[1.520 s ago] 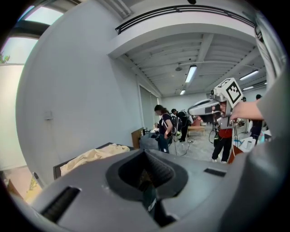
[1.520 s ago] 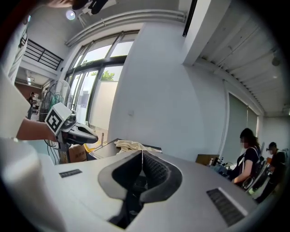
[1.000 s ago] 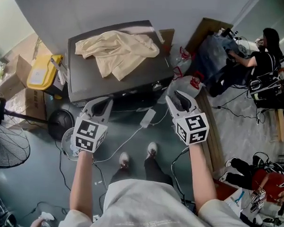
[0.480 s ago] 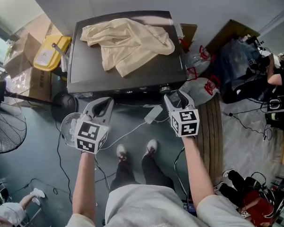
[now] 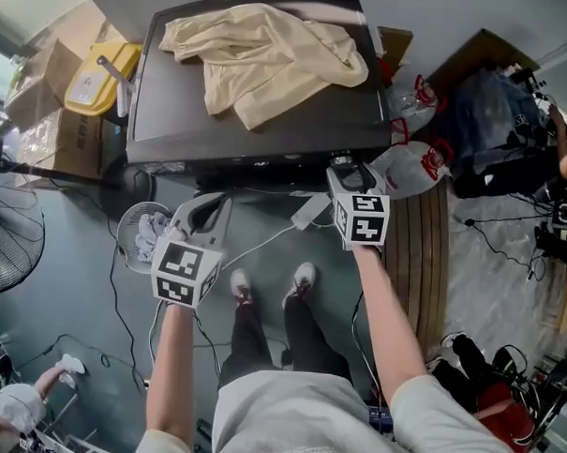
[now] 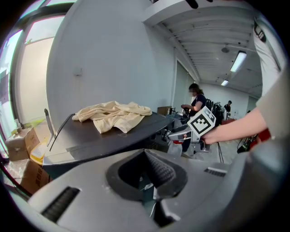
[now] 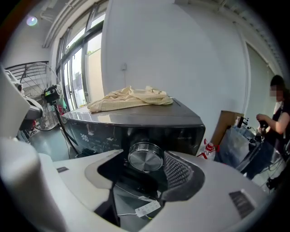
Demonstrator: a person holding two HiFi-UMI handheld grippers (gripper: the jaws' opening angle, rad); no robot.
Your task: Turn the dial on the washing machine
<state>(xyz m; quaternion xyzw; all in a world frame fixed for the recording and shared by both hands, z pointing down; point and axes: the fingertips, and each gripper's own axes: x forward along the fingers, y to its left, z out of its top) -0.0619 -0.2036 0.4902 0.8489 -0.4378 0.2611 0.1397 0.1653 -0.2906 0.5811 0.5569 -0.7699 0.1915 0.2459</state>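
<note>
The jaws of the right gripper [image 5: 348,173], just opened wide, frame the untouched steel dial [image 7: 145,157] at the centre of its view, barely visible in the head view; left gripper [image 5: 209,210] jaws are closed, empty; the right gripper sat farther from the washing machine [image 5: 175,132] a second ago

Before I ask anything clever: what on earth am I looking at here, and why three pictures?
No robot here: a person wears a head camera looking down, and holds a two-jaw tool in each hand. The other two pictures come from cameras riding on those tools. The left gripper has its jaws together and holds nothing. The right gripper has just been opening its jaws; in its own view the round metal dial of the washing machine lines up between them, not gripped. A cream cloth lies crumpled on the machine's top.
</note>
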